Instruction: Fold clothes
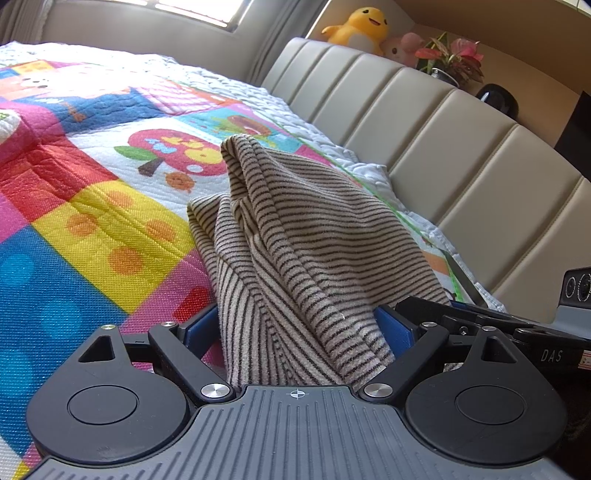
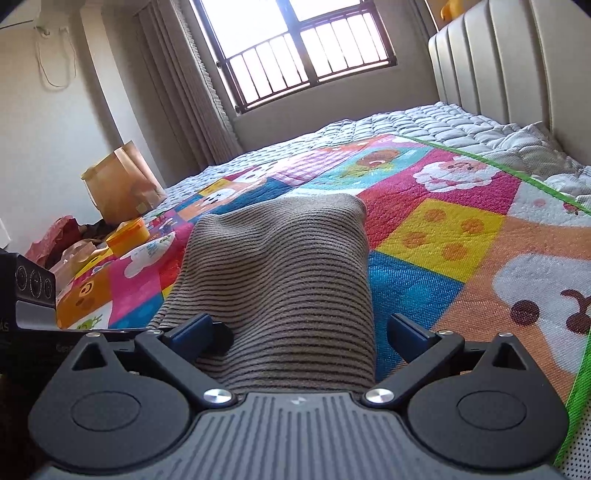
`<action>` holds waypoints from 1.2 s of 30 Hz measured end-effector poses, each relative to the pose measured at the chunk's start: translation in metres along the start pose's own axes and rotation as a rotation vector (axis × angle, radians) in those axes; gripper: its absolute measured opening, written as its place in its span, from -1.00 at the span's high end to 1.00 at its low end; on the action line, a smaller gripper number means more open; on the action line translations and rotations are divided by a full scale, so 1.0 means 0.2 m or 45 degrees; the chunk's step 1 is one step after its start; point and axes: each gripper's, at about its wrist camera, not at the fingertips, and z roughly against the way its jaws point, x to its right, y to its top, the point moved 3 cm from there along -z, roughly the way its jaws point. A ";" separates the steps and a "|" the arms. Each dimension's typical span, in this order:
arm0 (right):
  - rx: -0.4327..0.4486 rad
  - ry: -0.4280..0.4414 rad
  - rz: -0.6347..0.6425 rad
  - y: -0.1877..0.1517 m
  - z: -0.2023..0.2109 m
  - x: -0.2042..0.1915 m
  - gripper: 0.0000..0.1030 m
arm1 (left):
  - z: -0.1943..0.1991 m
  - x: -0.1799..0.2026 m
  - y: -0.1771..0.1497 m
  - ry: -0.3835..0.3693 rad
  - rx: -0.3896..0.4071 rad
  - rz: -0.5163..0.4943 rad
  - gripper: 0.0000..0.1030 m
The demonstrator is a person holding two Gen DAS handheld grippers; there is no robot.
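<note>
Both grippers were low over the quilt [image 1: 92,221] on the bed, each with the striped garment [image 1: 295,236] running forward out of its jaws. Left gripper [image 1: 301,328]: blue pads wide apart with bunched cloth filling the gap and touching both pads; spread this far it did not look clamped, so whether it truly gripped I could not tell. Right gripper [image 2: 299,332]: jaws also wide, the garment [image 2: 280,266] lying between them, over the left pad with a clear gap before the right pad, so loose, not pinched. Garment lay dead ahead of both claws, long axis running away from each camera; in the left view it rose into a peaked fold ahead, in the right view it lay as a flatter band ending in a rounded far edge. Neither arm looked nearer; both sat at the cloth's near edge. Judgement: next move needs the jaws closed on this edge, then carried forward along that axis. Only the left view showed the headboard [image 1: 424,122], plush toy [image 1: 360,27] and the other gripper's body at right. Only the right view showed the window [image 2: 295,48], paper bag [image 2: 118,181] and orange box [image 2: 129,234].
</note>
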 end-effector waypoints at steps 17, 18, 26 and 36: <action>-0.241 0.170 -0.242 0.37 -0.36 0.18 -0.52 | 0.00 0.00 0.01 -0.004 -0.030 -0.008 -0.78; -0.200 0.199 -0.188 0.39 -0.32 0.12 -0.52 | 0.00 0.00 0.01 -0.008 -0.034 -0.007 -0.78; -0.191 0.015 -0.094 0.30 -0.26 0.15 -0.59 | 0.01 0.00 0.04 -0.007 -0.042 -0.004 -0.78; -0.182 0.165 -0.233 0.12 -0.12 0.22 -0.58 | -0.01 0.05 0.04 -0.032 -0.078 -0.049 -0.78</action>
